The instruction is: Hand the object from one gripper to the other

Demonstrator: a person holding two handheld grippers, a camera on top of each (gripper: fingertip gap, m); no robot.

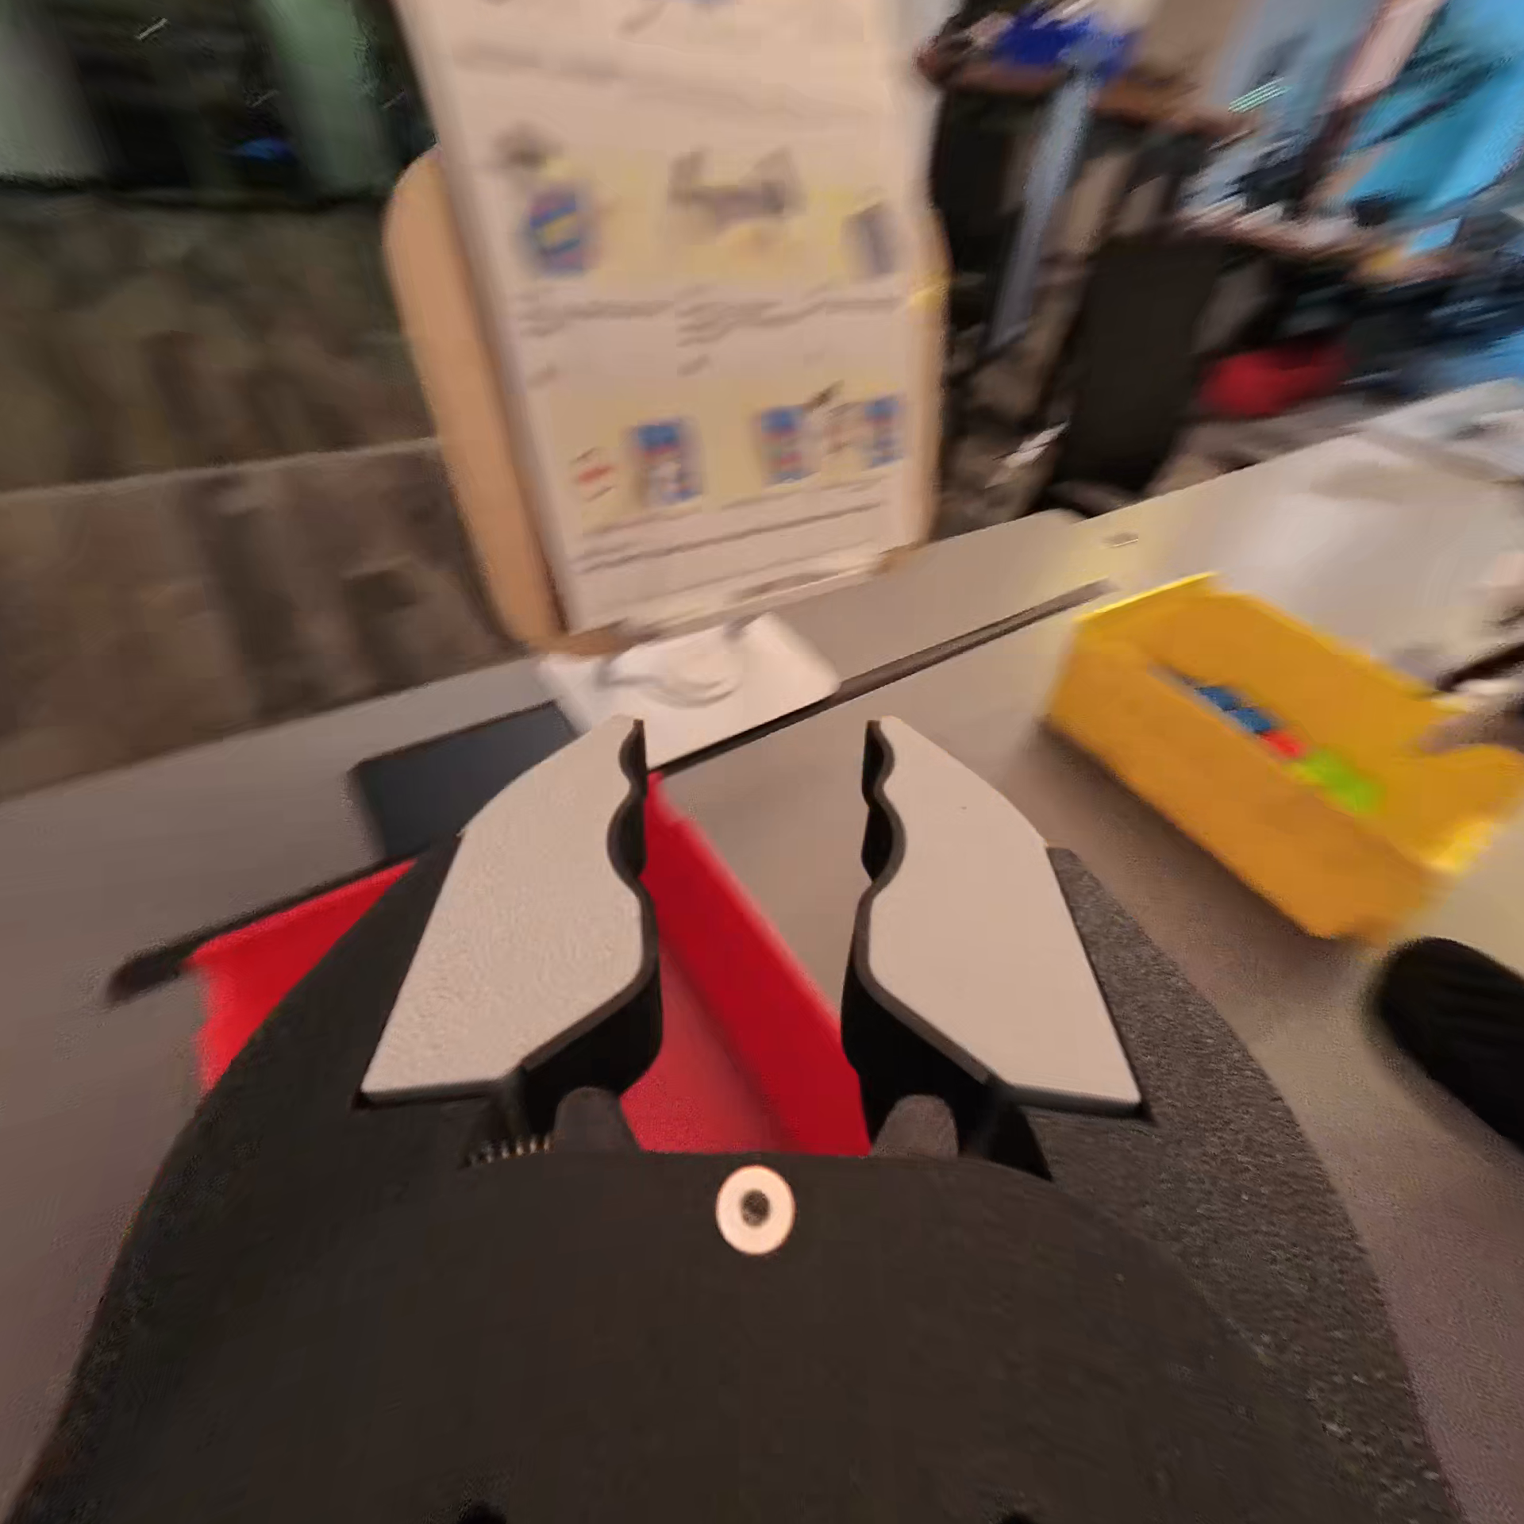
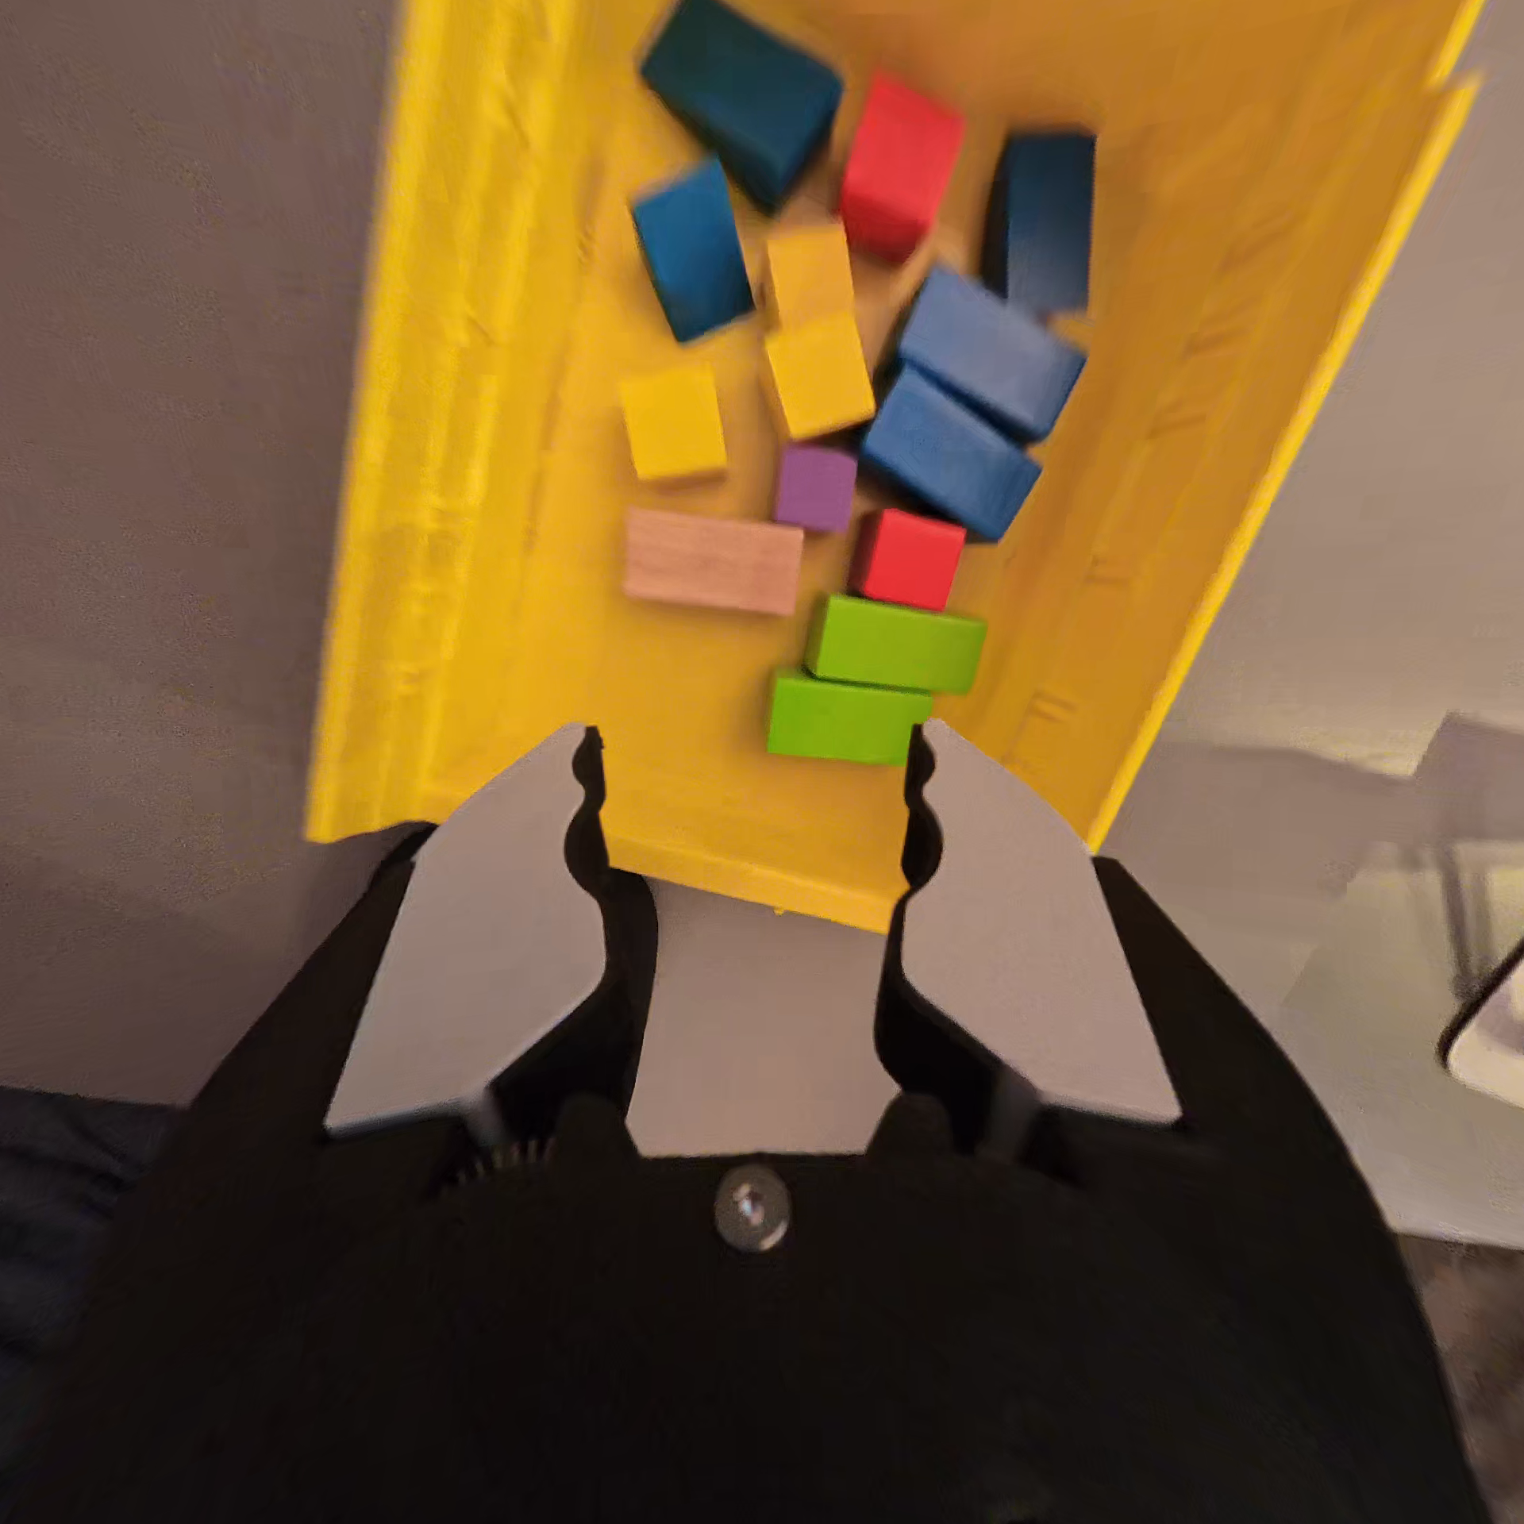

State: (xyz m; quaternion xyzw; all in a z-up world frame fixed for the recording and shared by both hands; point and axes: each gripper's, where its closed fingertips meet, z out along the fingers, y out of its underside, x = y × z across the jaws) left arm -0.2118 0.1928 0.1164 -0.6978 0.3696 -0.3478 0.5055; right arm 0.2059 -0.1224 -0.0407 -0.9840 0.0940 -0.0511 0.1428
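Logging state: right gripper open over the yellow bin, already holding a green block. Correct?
Not quite. The right gripper is open above the yellow bin, but it holds nothing; both green blocks lie in the bin, as the right wrist view shows.

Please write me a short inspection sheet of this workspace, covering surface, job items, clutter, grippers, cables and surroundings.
Surface: grey table, matte.
Job's things: yellow bin holding loose wooden blocks, blue, red, yellow, purple, green and plain; nearest are two green blocks.
Clutter: red tray beneath the left gripper; dark flat pad beyond it.
Grippers: left gripper open, empty; right gripper open, empty, above the bin's near end.
Cables: nothing seen.
Surroundings: illustrated poster board on a stand; blurred background.
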